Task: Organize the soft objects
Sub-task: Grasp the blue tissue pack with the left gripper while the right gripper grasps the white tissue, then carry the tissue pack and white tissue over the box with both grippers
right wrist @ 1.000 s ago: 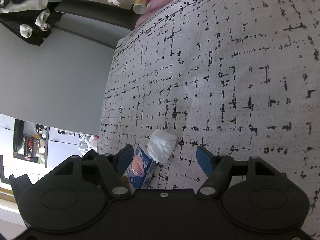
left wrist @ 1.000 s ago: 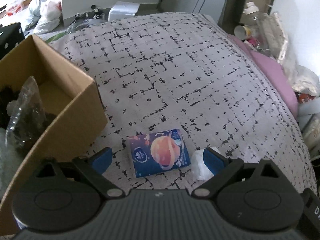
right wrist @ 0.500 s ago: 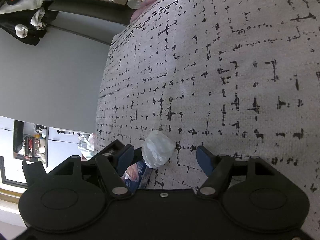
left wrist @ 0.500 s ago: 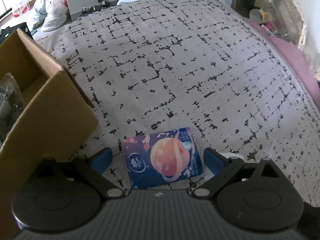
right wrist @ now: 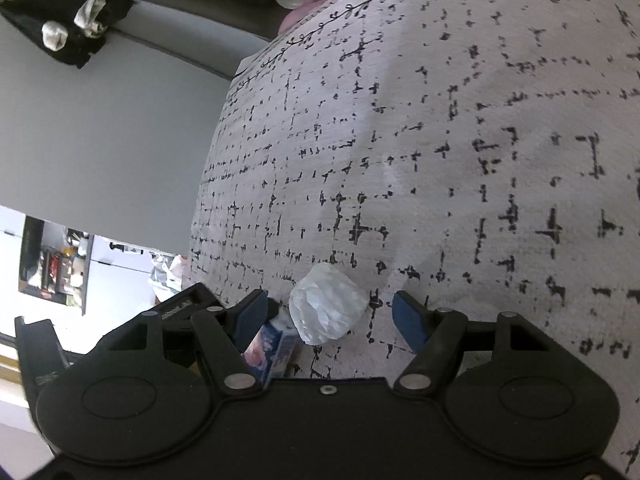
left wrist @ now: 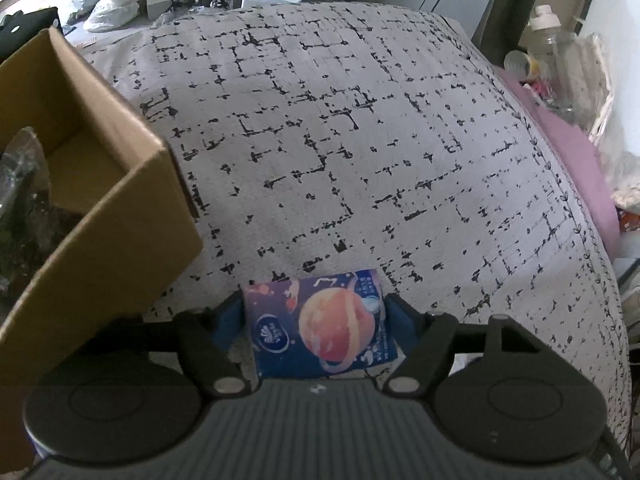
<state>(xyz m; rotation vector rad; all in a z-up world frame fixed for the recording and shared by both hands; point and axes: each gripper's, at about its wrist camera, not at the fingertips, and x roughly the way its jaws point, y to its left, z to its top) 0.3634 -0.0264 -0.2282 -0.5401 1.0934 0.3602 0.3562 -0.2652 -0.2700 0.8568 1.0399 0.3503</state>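
Left wrist view: left gripper (left wrist: 314,316) jaws are closing onto the tissue pack (left wrist: 322,326), lying flat right of the cardboard box (left wrist: 120,216), long axis across the fingers, while the right gripper (right wrist: 326,314) is gaping around a white wad (right wrist: 326,308).

We see the left gripper (left wrist: 314,318) low in the frame, its jaws just closed in, blue pads (left wrist: 227,320) touching both sides of a tissue pack (left wrist: 320,330) with a planet print. The pack lies on a grey bedspread (left wrist: 360,140) with black broken-grid marks. An open cardboard box (left wrist: 132,200) fills the left edge, dark plastic-wrapped stuff (left wrist: 24,200) inside. Bottles (left wrist: 556,52) stand upper right.
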